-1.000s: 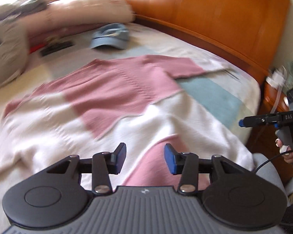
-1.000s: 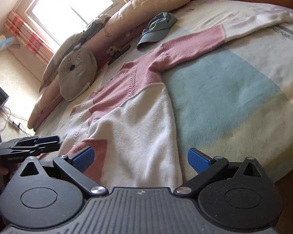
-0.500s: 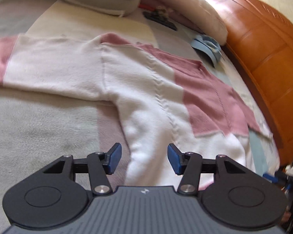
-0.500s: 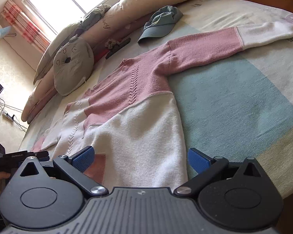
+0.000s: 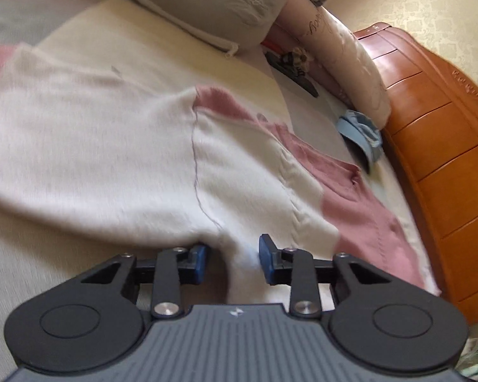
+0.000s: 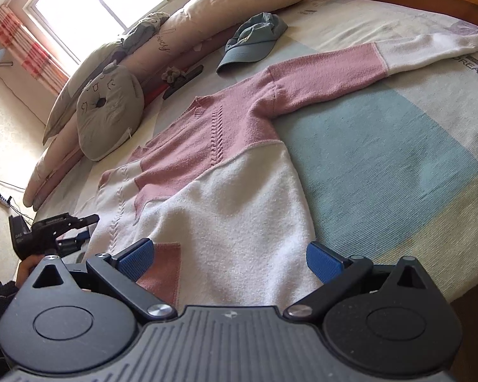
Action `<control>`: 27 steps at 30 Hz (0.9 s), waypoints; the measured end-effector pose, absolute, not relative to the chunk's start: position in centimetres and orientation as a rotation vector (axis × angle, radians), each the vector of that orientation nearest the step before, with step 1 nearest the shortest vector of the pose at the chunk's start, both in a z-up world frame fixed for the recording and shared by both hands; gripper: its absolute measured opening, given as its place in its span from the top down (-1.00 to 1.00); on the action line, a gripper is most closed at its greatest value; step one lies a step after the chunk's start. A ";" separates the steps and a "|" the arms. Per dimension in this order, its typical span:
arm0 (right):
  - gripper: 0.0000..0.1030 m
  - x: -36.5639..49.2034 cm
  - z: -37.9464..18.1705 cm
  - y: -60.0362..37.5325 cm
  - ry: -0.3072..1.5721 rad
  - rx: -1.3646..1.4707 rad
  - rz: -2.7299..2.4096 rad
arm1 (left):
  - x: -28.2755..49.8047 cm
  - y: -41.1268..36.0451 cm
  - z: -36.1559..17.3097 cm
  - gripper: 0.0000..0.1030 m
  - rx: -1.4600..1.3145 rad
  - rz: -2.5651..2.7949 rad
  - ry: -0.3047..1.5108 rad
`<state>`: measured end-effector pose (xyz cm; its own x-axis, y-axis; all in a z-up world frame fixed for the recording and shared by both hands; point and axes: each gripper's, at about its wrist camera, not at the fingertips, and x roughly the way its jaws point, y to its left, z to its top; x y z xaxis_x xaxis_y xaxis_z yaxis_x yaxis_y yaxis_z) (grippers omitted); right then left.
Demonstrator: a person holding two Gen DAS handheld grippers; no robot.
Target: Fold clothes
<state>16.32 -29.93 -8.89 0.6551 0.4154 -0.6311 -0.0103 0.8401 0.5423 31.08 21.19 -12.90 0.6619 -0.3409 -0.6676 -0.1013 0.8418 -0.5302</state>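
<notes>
While one knit sweater (image 6: 226, 172) lies spread flat on the bed (image 6: 382, 159), two tongs work at its hem end. It is soft and fuzzy, in pink and white blocks with a cable-stitch line down the chest. The left tongs (image 5: 232, 259) have just been closing; a fold of the white side edge sits between the blue pads, though the blurred picture leaves it unclear whether they press it. The right tongs (image 6: 229, 259) stand wide apart above the hem, holding nothing.

One blue cap (image 6: 251, 44) rests beyond the sweater's shoulder, and one grey cat-face cushion (image 6: 110, 111) leans on long pale bolsters (image 6: 226, 9). Only the right wrist view shows the window (image 6: 95, 3), the striped curtain (image 6: 25, 47), the far sleeve stretched out, and the hand (image 6: 27, 265) carrying the left tongs. Only the left wrist view shows the panelled wooden headboard (image 5: 430, 146) closely.
</notes>
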 end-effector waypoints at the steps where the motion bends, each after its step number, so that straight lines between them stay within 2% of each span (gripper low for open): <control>1: -1.00 16.3 -8.8 -29.8 0.829 0.531 0.255 | 31.3 21.0 -12.8 0.40 -0.552 -0.135 0.850; 6: -1.00 16.1 -8.5 -30.2 0.821 0.517 0.286 | 29.9 20.3 -12.5 0.35 -0.530 -0.181 0.887; 11: -1.00 17.8 -9.0 -31.9 0.865 0.511 0.341 | 26.4 21.3 -12.7 0.20 -0.635 -0.246 0.922; 19: -1.00 26.4 -10.1 -34.8 0.913 0.548 0.434 | 25.6 21.8 -13.3 0.15 -0.708 -0.259 0.921; 27: -1.00 34.3 -13.9 -37.3 0.928 0.766 0.494 | 27.2 21.0 -13.2 0.09 -0.682 -0.247 0.924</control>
